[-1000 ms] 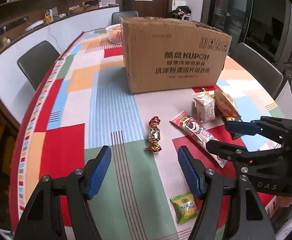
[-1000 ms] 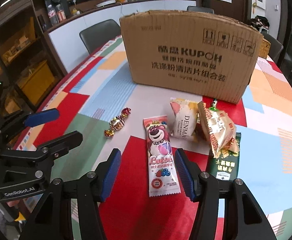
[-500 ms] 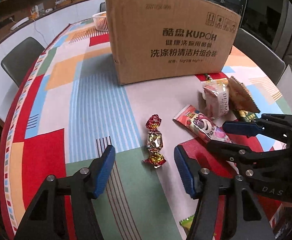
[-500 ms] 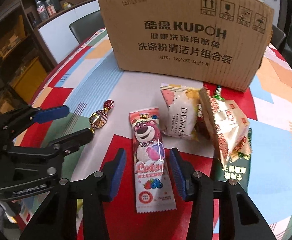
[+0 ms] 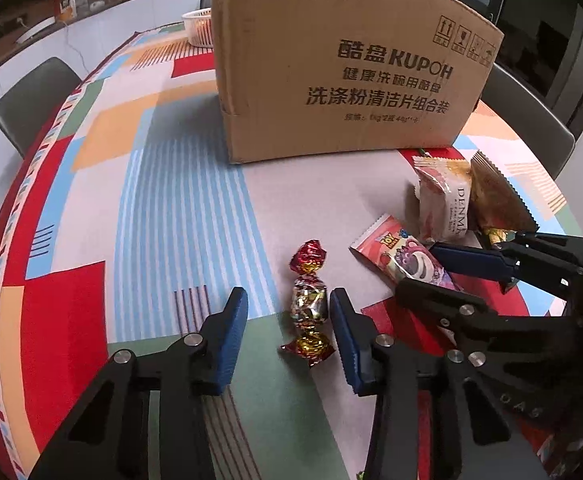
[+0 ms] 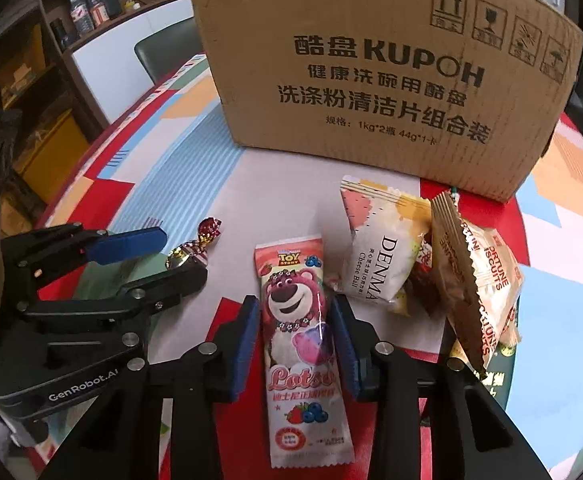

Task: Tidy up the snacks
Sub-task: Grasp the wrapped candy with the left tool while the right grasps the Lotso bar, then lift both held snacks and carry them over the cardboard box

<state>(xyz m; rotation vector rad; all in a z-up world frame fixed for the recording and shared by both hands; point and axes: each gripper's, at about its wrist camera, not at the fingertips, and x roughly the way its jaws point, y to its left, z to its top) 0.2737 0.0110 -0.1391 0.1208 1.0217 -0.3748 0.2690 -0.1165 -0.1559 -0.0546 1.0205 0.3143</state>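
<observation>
Both grippers have dropped closer to the table and narrowed since a second ago. The left gripper [image 5: 289, 328] now straddles the foil-wrapped twist candy in red, silver and gold [image 5: 308, 305], which a moment ago lay well ahead of its tips. Its blue pads are closing, the right one just beside the wrapper, the left one with a gap; no squeeze shows yet. In the right wrist view, the right gripper [image 6: 296, 338] sits over the long pink plastic Lotso bear snack packet [image 6: 301, 344], jaws closing too, pads hugging both edges of the packet, though I cannot tell whether they press it. Candy and packet both lie flat on the colourful patchwork tablecloth [image 5: 163, 208]. At two o'clock from the pink packet lies the white Denmark cheese ball pouch [image 6: 379, 256], and at three o'clock of that pouch leans the brown and gold fortune biscuits bag [image 6: 475, 280], touching it. Behind them all, at twelve o'clock, stands the big brown cardboard box printed KUPOH [image 6: 383, 80].
</observation>
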